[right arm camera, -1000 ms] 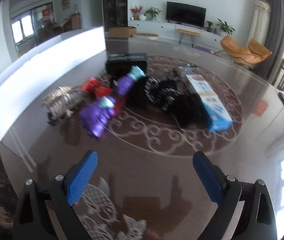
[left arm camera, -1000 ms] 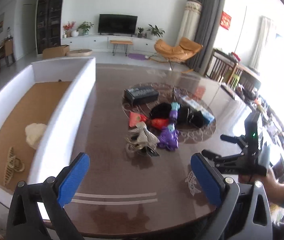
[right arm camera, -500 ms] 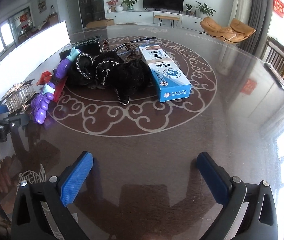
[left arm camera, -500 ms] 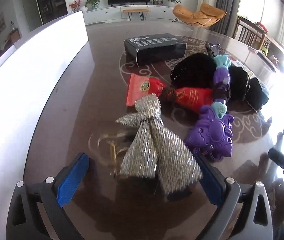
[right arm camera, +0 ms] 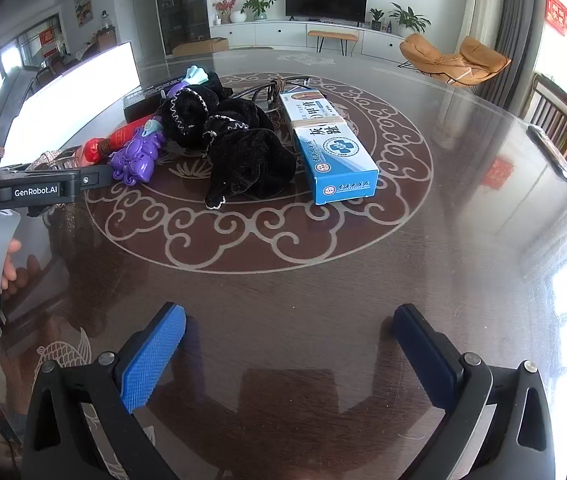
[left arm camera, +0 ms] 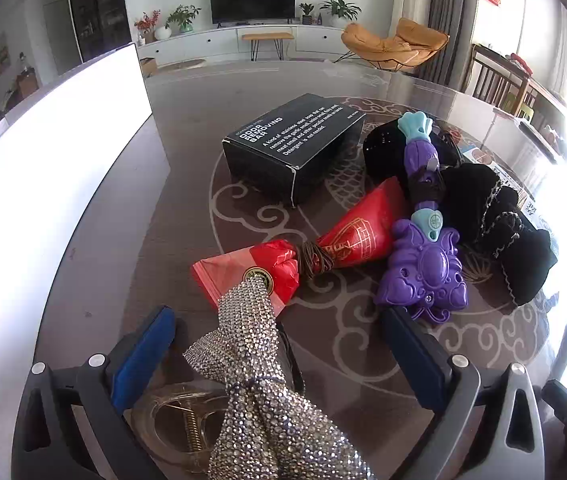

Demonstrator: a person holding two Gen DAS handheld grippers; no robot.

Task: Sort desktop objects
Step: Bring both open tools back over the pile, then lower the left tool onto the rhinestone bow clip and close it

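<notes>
My left gripper (left arm camera: 279,356) is open, its jaws on either side of a silver rhinestone bow hair clip (left arm camera: 255,364) that lies on the table over a clear claw clip (left arm camera: 179,420). Beyond lie a red pouch (left arm camera: 315,252), a purple toy (left arm camera: 423,268), a black box (left arm camera: 295,144) and black velvet scrunchies (left arm camera: 495,220). My right gripper (right arm camera: 289,354) is open and empty over bare table, well short of the pile. From the right wrist I see the scrunchies (right arm camera: 239,144), a blue and white box (right arm camera: 331,148), the purple toy (right arm camera: 137,156) and the left gripper (right arm camera: 35,188).
A white tray wall (left arm camera: 51,184) runs along the left of the dark round table (right arm camera: 303,248). Chairs stand past the right edge (right arm camera: 563,120). The living room with a TV lies behind.
My left gripper has moved forward and down onto the silver bow, which now sits between its jaws. My right gripper has drawn back from the pile and swung right.
</notes>
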